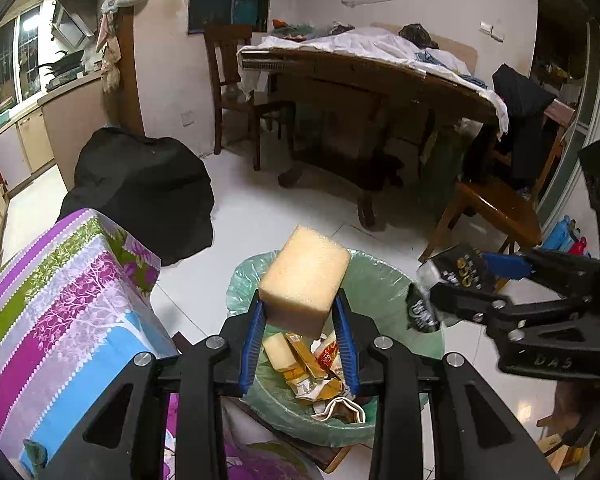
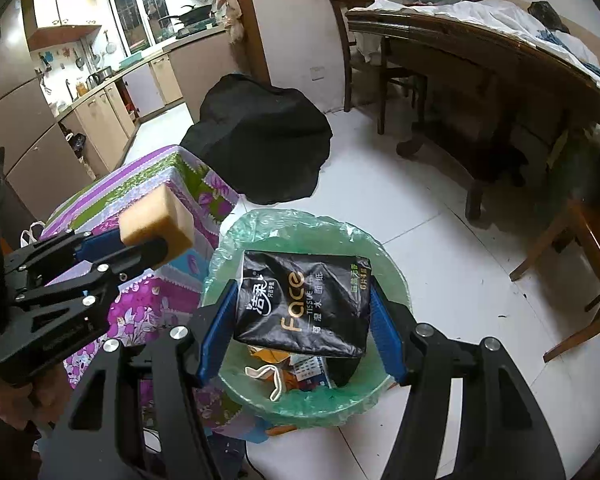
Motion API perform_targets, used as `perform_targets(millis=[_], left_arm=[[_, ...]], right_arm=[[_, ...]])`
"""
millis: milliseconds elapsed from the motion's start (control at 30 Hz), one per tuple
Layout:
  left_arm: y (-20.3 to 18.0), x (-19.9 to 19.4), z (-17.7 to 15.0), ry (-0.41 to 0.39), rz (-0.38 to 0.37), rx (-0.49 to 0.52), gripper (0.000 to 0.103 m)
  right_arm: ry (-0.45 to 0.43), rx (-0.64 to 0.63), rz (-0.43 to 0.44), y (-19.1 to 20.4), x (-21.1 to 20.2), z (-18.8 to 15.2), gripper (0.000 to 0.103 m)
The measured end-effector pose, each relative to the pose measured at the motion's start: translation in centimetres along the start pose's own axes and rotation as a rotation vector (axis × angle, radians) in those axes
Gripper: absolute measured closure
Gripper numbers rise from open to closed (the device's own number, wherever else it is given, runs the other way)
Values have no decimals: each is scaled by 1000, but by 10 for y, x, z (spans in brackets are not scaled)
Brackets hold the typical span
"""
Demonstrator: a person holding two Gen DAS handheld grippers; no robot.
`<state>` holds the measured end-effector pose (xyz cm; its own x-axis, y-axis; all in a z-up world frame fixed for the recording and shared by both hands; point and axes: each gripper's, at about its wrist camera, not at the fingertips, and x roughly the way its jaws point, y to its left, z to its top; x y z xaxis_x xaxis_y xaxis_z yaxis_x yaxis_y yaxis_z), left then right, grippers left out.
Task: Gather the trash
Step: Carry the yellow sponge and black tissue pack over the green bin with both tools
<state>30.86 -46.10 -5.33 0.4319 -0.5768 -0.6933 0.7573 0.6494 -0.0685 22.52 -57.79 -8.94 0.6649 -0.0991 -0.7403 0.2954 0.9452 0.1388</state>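
Both hands loaded, poised over the bin

I have the left gripper (image 1: 300,316) clamped on a yellow sponge (image 1: 305,278) and the right gripper (image 2: 302,322) clamped on a black tissue pack (image 2: 302,308), each held above the green-lined trash bin (image 2: 380,268) beside the floral-covered counter (image 1: 60,300), so a release should drop them among the wrappers (image 1: 308,364) already inside. The pack reads "Face" and "TISSUE", with Chinese characters alongside.

The sponge (image 1: 305,276) hides part of the trash (image 1: 320,364) in the bin (image 1: 384,280). The tissue pack (image 2: 300,304) covers most of the bin's contents. Counter items are too small to identify.
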Motion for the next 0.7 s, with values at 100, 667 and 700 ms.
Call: perform_targets(millis=[100,667,700], left_arm=[[2,7,-2,12,-2,-4,69],[0,14,-5,32,0,0,69],[1,14,-5,32,1,0,69]], right_arm=[[2,2,-2,-2,-1,0,44],[2,9,0,-7,5,2,44],[3,10,0,-7,5,2,44]])
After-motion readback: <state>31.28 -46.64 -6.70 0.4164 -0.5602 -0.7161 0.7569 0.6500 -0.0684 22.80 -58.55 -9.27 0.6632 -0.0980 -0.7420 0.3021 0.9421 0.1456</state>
